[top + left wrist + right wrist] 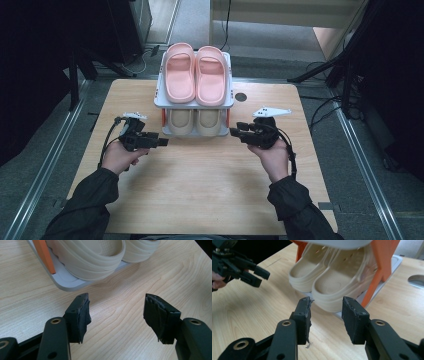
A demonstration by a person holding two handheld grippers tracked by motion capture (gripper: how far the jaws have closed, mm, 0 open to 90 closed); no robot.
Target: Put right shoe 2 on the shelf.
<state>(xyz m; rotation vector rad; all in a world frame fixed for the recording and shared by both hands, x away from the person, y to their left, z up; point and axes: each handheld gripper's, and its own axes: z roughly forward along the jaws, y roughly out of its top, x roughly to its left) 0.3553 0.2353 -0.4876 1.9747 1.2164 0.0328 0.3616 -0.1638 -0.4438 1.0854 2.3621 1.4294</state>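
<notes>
A small two-tier shoe rack [159,100] with orange posts stands at the table's far middle. Pink slippers [195,72] lie on its top shelf. A pair of beige clogs [194,121] sits on the lower shelf, also seen as beige clogs [329,287] and beige clogs [92,257]. My left gripper [162,142] hovers open just left of the rack's front, nothing between its jaws; the left gripper [116,315] looks at bare wood. My right gripper [234,132] is open at the rack's front right; the right gripper [325,315] points at the nearer clog's heel without touching it.
The wooden table [200,190] has a round cable hole [240,97] right of the rack. Metal rails run along both table sides on the floor. Dark stands and cables crowd the far left and right. The other hand's gripper [242,270] appears at the right gripper view's upper left.
</notes>
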